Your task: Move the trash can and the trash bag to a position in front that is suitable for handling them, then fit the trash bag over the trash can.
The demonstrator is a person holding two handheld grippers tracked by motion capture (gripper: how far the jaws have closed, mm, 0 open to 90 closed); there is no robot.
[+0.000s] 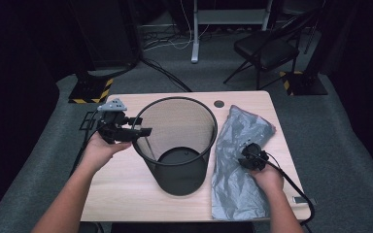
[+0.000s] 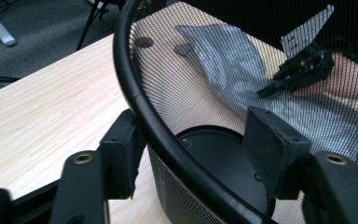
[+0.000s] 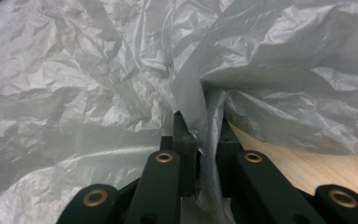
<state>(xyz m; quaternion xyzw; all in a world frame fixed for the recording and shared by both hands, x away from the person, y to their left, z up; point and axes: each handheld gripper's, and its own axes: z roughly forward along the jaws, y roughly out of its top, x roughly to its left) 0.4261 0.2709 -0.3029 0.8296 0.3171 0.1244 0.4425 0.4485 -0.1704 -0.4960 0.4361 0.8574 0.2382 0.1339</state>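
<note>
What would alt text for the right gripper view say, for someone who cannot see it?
A hand-held gripper pinches a fold of crinkled grey plastic bag between its two black jaws. The bag spreads across most of the picture, with pale wooden table showing at lower right.

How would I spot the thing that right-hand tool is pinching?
Start at the wooden table and find the black mesh wastebasket in its middle. Just right of it lies the grey plastic bag, flat and crumpled: the soft, pale thing beside the rigid black basket.

wood table (image 1: pixel 126 194), mesh bin (image 1: pixel 177 145) & grey bag (image 1: pixel 233 184) on it
</note>
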